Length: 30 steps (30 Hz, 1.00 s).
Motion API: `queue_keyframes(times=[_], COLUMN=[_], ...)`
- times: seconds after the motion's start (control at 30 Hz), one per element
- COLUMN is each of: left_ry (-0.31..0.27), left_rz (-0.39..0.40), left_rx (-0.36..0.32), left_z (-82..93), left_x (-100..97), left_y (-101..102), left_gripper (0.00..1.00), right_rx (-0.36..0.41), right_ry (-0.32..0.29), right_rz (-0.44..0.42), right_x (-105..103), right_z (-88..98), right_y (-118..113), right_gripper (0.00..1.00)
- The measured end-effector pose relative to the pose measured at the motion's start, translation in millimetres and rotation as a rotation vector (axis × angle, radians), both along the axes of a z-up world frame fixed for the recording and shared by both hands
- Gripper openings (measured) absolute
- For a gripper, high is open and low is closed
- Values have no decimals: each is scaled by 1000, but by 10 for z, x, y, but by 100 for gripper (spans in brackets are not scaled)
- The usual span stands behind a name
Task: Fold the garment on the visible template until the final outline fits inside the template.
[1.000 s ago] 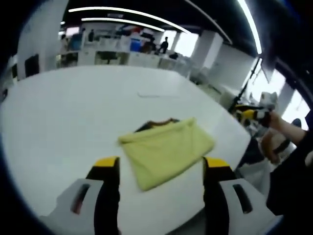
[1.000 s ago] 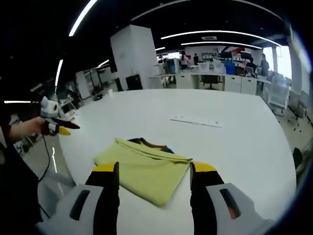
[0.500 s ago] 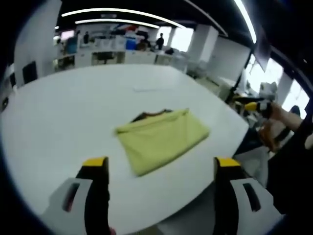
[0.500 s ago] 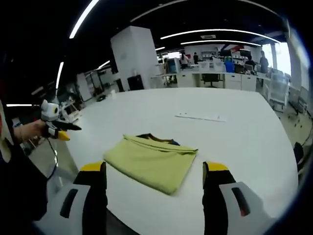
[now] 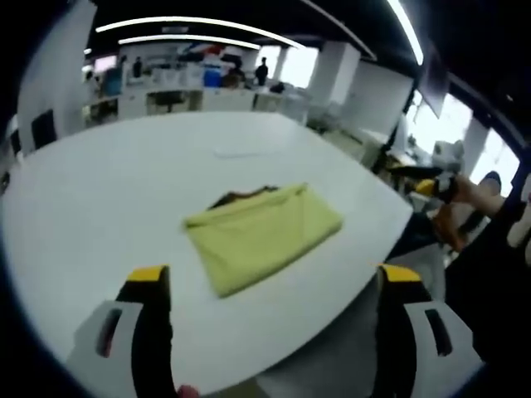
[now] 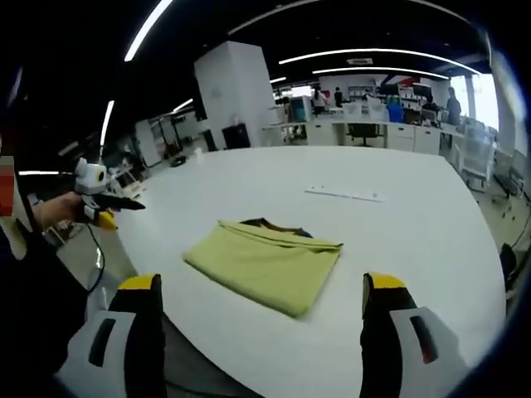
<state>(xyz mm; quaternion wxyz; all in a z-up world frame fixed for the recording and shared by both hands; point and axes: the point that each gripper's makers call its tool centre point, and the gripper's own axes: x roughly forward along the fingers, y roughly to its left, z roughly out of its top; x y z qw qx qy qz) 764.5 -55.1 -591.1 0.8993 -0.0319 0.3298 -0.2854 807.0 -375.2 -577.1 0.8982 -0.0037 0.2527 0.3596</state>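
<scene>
Fingers of the left gripper (image 5: 270, 286) are spread wide at the bottom of the left gripper view, nothing held between them; fingers of the right gripper (image 6: 261, 290) likewise spread wide and empty at the bottom of the right gripper view. Both are held off the near edge, apart from the cloth.

The yellow garment (image 5: 263, 233) is seen folded into a compact rectangle at frame centre in both views, lying flat on the white worktop (image 5: 124, 182), near its front edge. A dark strip (image 6: 270, 225) is visible just past the garment's far edge, partly covered; whether it is the template or part of the garment cannot be told. Fit inside the outline can't be confirmed from here.

Handling, as judged: light, soft, limp, several layers stacked. It is likely to sag and unfold if lifted by one corner, and to slide on the smooth top. Best taken at two corners of one folded edge, pinching all layers together.

Room: wide bare worktop beyond and to both sides; a thin pale strip (image 6: 343, 194) lies well apart in the upper part. The near rounded edge is close, so any pull toward the bottom of frame risks overhang.
</scene>
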Motion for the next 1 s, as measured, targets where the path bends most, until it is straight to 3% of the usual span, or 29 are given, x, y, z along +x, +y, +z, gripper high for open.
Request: queue_keyframes(times=[0.67,1.0], left_ry=[18,54], left_rz=[8,-6], left_rx=[-1,8], left_z=[-56,-198], left_x=[11,70], left_y=[5,-72], left_gripper=[99,95], right_rx=[3,-1], right_ry=[2,37], right_rz=[-3,-4], right_x=[57,83], right_z=[-34,-223], right_y=[23,53], right_gripper=[99,75])
